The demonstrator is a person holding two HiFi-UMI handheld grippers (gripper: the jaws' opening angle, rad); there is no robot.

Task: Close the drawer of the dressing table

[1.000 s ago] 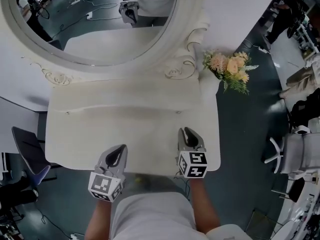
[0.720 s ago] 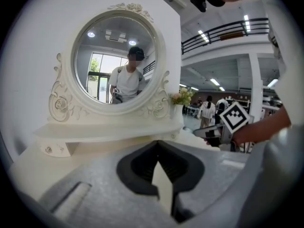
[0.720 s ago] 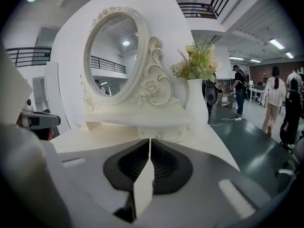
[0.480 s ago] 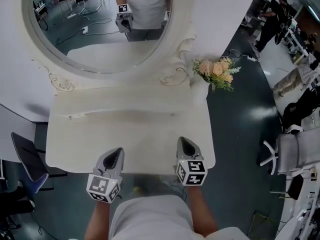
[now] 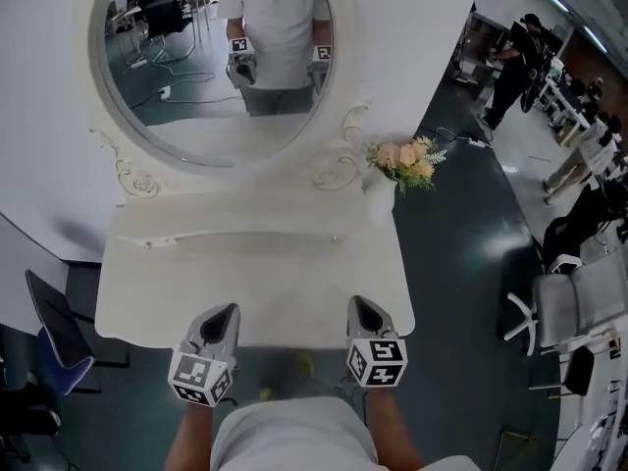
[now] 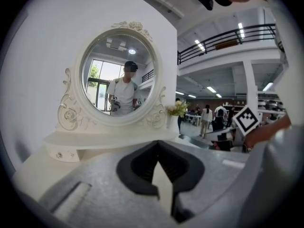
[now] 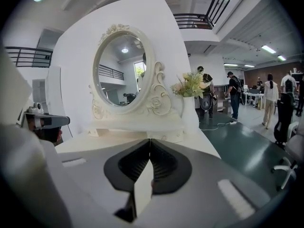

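The white dressing table [image 5: 255, 292] stands below me with its oval mirror [image 5: 216, 57] at the back. No open drawer shows; the front under the top is hidden. Two small knobbed drawers [image 5: 149, 244] sit shut in the back shelf. My left gripper [image 5: 218, 320] hangs over the table's front edge at the left, jaws shut and empty. My right gripper [image 5: 365, 314] is level with it at the right, also shut and empty. In the left gripper view, the left gripper [image 6: 158, 144] faces the mirror [image 6: 118, 77]. In the right gripper view, the right gripper [image 7: 150, 140] points at the shelf.
A white vase of flowers [image 5: 400, 160] stands at the table's back right corner. A dark chair [image 5: 54, 322] is on the floor at the left, and office chairs [image 5: 579, 307] at the right. People [image 5: 515, 52] stand far off at the right.
The head view has drawn back and up, so more of the mirror shows. Both grippers have slid back from over the tabletop to its front edge, still shut.
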